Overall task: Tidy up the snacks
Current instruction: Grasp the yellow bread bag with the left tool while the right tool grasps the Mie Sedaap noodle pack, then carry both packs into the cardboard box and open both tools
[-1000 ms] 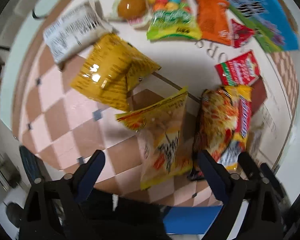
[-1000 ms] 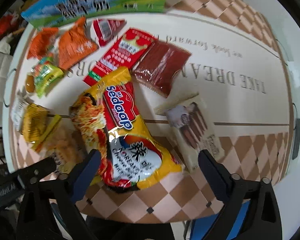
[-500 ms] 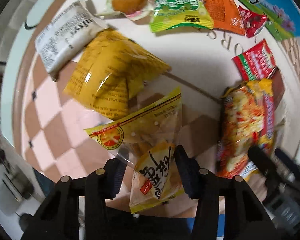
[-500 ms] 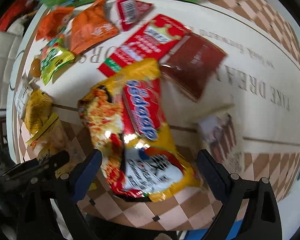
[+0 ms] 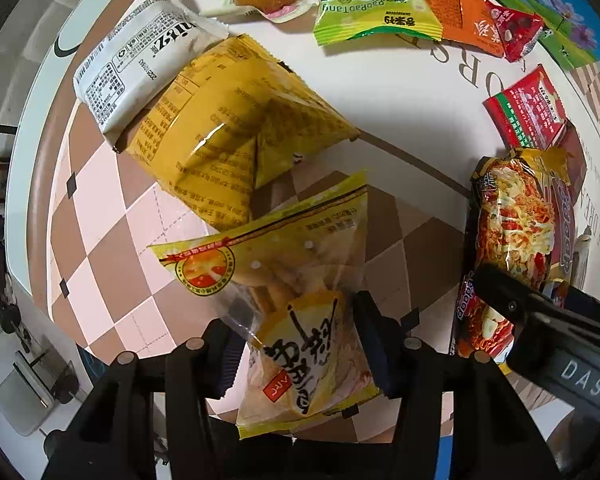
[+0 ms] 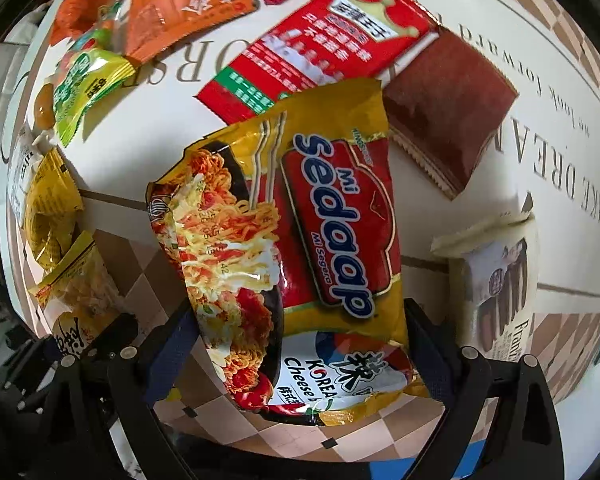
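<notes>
The clear-and-yellow snack bag (image 5: 300,320) is lying on the checked part of the surface (image 5: 112,240), at its near edge. The left hand-held gripper (image 5: 296,344) is closing on the bag's lower half, with one finger pressing each side of the film. The bag's sealed top edge is pointing away toward the large yellow pouch (image 5: 228,136), which is lying just beyond it, apparently apart.

The noodle packet (image 6: 300,248) is sitting to the right of the snack bag, also at the near edge. The right hand-held gripper (image 6: 300,348) is bracketing the packet's near end; the fingers are appearing to touch both side edges, but firm clamping cannot be confirmed.

Risks from this position, as judgements:

- The snack bag's film is slick and air-filled. A pinch on loose film alone is likely to slip, or to crush the contents if tightened.
- The noodle packet's far corner is overlapping the red packet (image 6: 316,40), and the brown wafer pack (image 6: 448,108) is lying just beside it. Lifting or dragging is likely to disturb both.
- The white chocolate-stick box (image 6: 496,292) is resting close beside the right finger and could be knocked.
- Both hand-held grippers are working near each other, so their bodies could collide.
- Both items are lying near the surface's edge, so a slip could drop them off.
</notes>
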`<state>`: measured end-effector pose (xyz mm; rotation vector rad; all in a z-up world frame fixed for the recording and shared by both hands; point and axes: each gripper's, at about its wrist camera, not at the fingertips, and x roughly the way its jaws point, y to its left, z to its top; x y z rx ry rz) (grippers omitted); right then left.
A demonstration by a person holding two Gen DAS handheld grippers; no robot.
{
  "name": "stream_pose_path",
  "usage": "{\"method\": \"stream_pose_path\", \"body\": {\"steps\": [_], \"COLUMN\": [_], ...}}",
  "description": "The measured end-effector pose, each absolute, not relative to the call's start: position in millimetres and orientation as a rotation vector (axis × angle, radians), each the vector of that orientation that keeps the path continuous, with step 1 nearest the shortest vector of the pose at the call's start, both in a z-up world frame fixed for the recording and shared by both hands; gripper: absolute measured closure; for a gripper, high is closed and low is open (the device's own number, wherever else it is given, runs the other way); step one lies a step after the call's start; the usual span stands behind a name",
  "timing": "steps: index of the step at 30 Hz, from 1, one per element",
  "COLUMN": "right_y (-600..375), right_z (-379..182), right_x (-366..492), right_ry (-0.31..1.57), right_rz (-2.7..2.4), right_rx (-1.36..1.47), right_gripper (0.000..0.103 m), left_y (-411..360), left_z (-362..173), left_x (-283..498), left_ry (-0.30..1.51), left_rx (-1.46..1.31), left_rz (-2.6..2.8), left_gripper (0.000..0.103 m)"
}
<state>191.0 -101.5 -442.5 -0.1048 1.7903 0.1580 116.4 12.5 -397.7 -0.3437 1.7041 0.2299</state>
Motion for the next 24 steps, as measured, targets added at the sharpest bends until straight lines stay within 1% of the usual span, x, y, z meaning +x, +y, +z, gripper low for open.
{"method": "stream_pose_path", "body": {"steps": [1,4,7,10,15,20,24], "right_y": [-100.5,-101.6,-104.5,-128.3,-149.0,-173.1,-189.6], "right_z": [-442.5,-437.5,-429.4,-415.9,-401.7,-359.8,-310.9], "right_x": [190.2,188.0,182.4,173.2,170.1,168.4,177.1], "right_ry": [1.793,1.800,1.798,1.812,1.790,1.732,1.659], "right_rz": [0.157,0.134,0.120,0.118,0.139,0.194,0.230], "right_rx": [-0.093,-0.088,-0.039,0.033,0.110,0.167,0.214], "right_gripper": [0.010,0.013,0.014,0.015,0.015,0.015,0.015], "left_y": [8.4,4.8,1.0,3.0,0.2,5.6,8.8], "left_z": [-401.1,-390.9,-388.9,-385.6,-358.0,-309.3,-253.9], "left_x": [123.4,119.0,115.9,117.2,115.9,120.5,140.8], "left_ry": [1.699,1.691,1.688,1.682,1.653,1.583,1.490], "left_rx": [-0.354,-0.357,-0.338,-0.328,-0.318,-0.317,-0.296], "left_rz": [0.234,0.240,0.246,0.244,0.216,0.170,0.120], "left_gripper": [0.060,0.064,0.066,0.067,0.067,0.067,0.067]}}
